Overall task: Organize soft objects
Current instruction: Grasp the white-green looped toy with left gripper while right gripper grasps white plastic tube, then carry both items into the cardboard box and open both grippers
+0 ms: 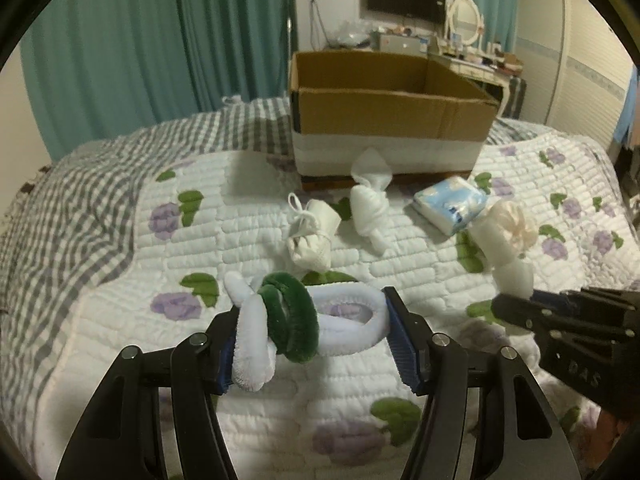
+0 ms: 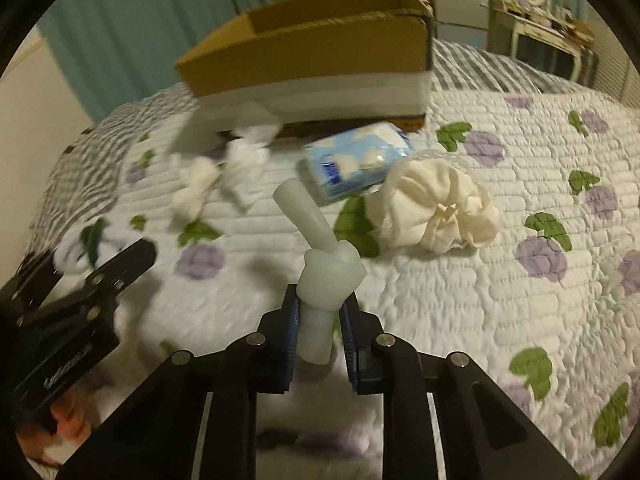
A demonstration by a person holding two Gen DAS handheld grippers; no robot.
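On floral quilt [image 1: 120, 320]: cardboard box [image 1: 384, 120]; teal curtains [image 1: 160, 40] behind, possibly window.

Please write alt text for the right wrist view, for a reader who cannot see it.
The right hand-held gripper grips a knotted, translucent white soft strip above a white quilted bedspread with purple flowers. Beyond lie a cream fabric scrunchie, a blue and white tissue pack and an open brown cardboard box; the left hand-held gripper shows at the left edge.

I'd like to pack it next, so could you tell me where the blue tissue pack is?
The blue tissue pack lies on the quilt just before the cardboard box's right corner, beside the cream scrunchie.
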